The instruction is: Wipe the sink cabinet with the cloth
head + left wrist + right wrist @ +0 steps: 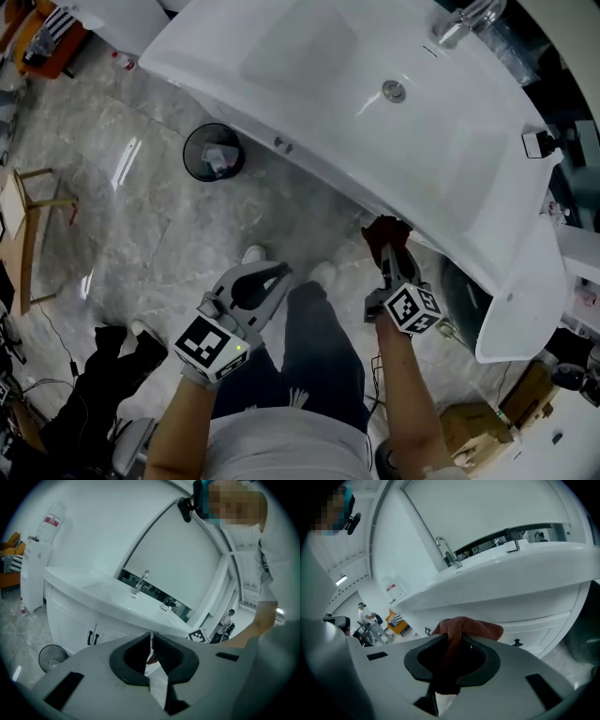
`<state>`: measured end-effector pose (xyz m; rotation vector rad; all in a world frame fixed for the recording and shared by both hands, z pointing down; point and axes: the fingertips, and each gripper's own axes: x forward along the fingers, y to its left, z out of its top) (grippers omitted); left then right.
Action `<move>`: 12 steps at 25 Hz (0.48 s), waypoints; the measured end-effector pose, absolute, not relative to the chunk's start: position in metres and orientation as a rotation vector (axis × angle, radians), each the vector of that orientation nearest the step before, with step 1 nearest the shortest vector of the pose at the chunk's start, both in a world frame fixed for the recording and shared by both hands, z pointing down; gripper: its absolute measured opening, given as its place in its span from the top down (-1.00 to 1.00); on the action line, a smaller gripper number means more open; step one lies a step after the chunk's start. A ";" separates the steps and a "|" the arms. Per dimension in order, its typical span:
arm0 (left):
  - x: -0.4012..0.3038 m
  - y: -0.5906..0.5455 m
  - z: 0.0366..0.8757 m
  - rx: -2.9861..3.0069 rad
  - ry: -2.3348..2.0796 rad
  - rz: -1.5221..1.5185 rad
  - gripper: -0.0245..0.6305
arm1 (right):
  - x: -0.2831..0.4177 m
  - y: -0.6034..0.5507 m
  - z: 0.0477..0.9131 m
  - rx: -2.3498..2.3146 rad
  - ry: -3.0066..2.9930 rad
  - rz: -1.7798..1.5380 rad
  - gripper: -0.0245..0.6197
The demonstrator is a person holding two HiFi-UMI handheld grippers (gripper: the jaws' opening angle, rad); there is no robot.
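A dark red cloth (pixel 383 231) (pixel 465 629) is bunched between the jaws of my right gripper (pixel 388 247) (pixel 454 641), which is shut on it. It sits just under the front lip of the white sink top (pixel 309 112), against the cabinet front (pixel 534 630). My left gripper (pixel 270 278) (pixel 151 651) hangs lower left, away from the cabinet, jaws closed together with nothing between them. The cabinet doors with dark handles (pixel 92 637) show in the left gripper view.
A round black waste bin (pixel 214 152) stands on the marble floor left of the cabinet. A chrome faucet (pixel 464 21) and drain (pixel 394 91) are on the basin. A wooden frame (pixel 33 234) stands at far left, a water dispenser (pixel 40 569) beside the cabinet.
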<state>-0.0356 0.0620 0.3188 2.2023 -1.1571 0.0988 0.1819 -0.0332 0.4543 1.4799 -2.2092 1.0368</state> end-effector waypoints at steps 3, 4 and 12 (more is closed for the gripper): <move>-0.043 0.067 0.340 2.162 -1.177 0.074 0.89 | 0.186 -0.043 0.480 1.499 -2.182 1.031 0.69; -0.045 0.069 0.347 2.156 -1.182 0.068 0.89 | 0.187 -0.047 0.487 1.508 -2.178 1.030 0.69; -0.045 0.079 0.403 2.098 -1.165 0.040 0.89 | 0.196 -0.072 0.535 1.573 -2.167 1.081 0.69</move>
